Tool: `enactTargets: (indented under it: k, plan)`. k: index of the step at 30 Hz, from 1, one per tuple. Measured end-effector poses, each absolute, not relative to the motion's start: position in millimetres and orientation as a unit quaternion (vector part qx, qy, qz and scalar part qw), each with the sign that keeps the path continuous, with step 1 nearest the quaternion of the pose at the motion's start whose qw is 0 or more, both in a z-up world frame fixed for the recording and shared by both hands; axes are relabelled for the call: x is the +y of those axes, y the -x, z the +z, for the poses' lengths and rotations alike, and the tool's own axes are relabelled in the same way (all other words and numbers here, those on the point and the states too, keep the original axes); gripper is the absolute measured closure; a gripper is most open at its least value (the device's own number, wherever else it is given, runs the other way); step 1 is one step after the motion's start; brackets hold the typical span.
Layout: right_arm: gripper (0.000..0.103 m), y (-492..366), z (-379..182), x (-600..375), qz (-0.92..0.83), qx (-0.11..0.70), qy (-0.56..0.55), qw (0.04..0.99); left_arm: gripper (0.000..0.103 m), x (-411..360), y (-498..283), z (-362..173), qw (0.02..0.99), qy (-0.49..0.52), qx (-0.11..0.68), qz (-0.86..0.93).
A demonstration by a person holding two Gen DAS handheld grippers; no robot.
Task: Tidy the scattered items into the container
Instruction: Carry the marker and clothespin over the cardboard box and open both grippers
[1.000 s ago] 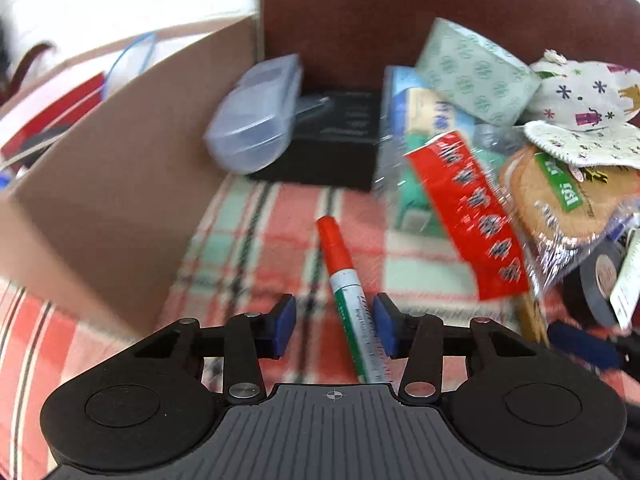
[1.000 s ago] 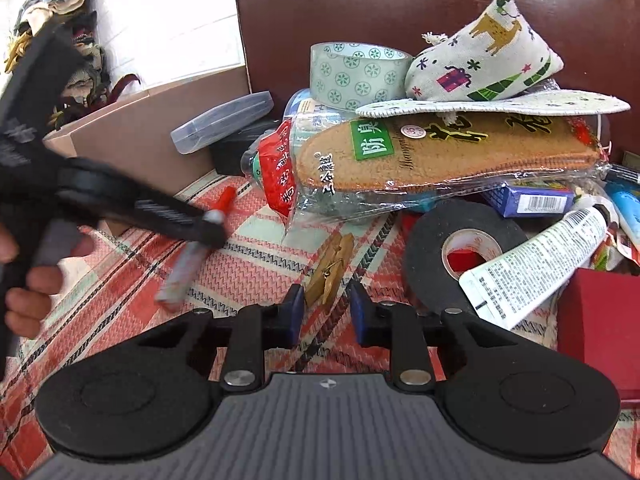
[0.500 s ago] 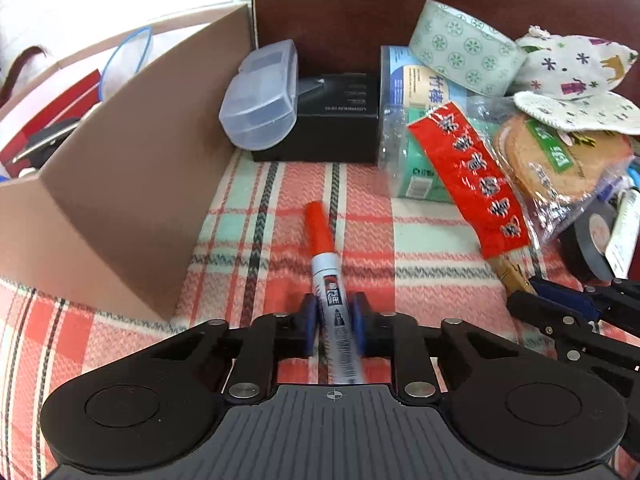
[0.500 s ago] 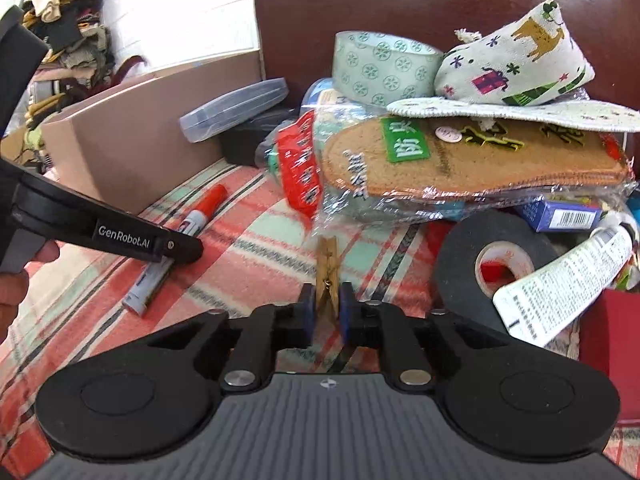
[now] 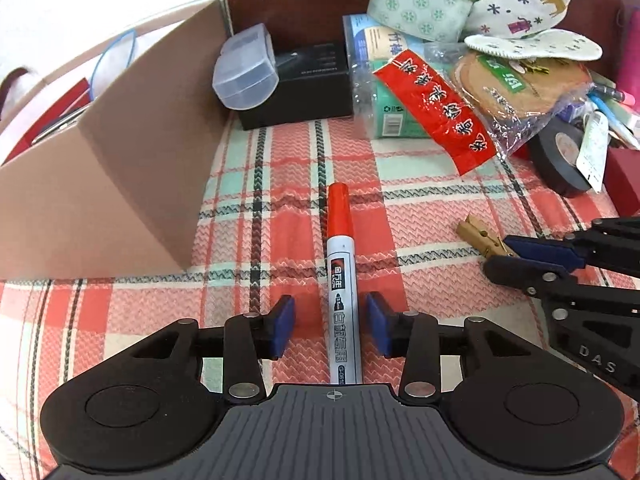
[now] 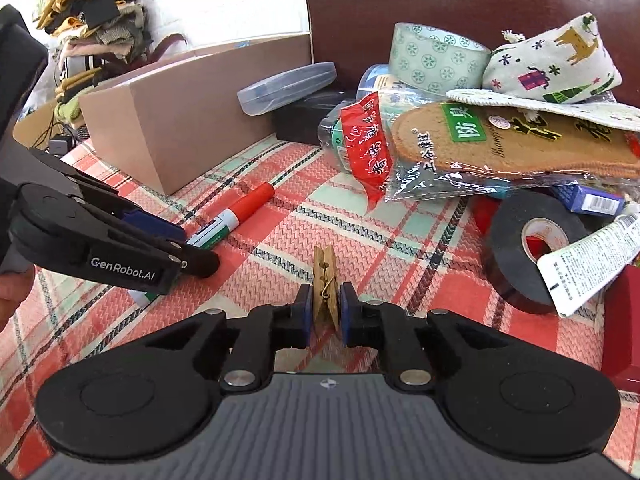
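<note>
A red-capped white marker (image 5: 341,280) lies on the plaid cloth between the open jaws of my left gripper (image 5: 331,326); the pads stand clear of it on both sides. It also shows in the right wrist view (image 6: 236,216). My right gripper (image 6: 325,312) has its pads close around a wooden clothespin (image 6: 325,280), with slight gaps showing, low over the cloth. The clothespin also shows in the left wrist view (image 5: 478,236). The cardboard box (image 5: 120,152) stands at the left, open at the top.
A pile at the back right holds patterned tape (image 5: 416,8), a fabric pouch (image 5: 520,8), bagged insoles (image 6: 512,144), a red packet (image 5: 432,108), black tape (image 6: 532,248), a tube (image 6: 588,260). A clear case (image 5: 246,68) rests on a black box (image 5: 308,84).
My left gripper shut on the marker half a second ago and now stands open around it. My right gripper has loosened slightly around the clothespin. Both have pulled back a little.
</note>
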State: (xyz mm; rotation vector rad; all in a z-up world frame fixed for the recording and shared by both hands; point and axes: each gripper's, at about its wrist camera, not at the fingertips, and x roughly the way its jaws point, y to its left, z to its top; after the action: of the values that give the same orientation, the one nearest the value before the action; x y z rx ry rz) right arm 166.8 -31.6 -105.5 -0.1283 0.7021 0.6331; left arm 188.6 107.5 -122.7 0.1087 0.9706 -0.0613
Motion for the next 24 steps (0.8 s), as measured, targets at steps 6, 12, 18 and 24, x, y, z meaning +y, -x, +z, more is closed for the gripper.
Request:
enactTargets:
  k: [6,12,18,24]
  plan:
    - [0.089,-161.7,-101.4,-30.8,0.32,0.362,0.04,0.874,0.093,104.5,-177.8,-121.0,0.884,-0.052,0.462,-0.04]
    - [0.089,-140.0,-96.0,-17.8,0.36,0.375,0.012,0.854,0.093,115.5,-154.8,-116.7,0.881,0.006,0.469,-0.059]
    - [0.089,-121.2,-68.8,5.4,0.392,0.349,0.026,0.851,0.093,138.5,-126.1,-90.1,0.896,0.035,0.439,-0.053]
    - [0.089,-113.9,-22.9,31.5,0.427,0.302,0.033,0.852,0.093,169.0,-110.5,-41.9,0.922,0.046,0.383,-0.039]
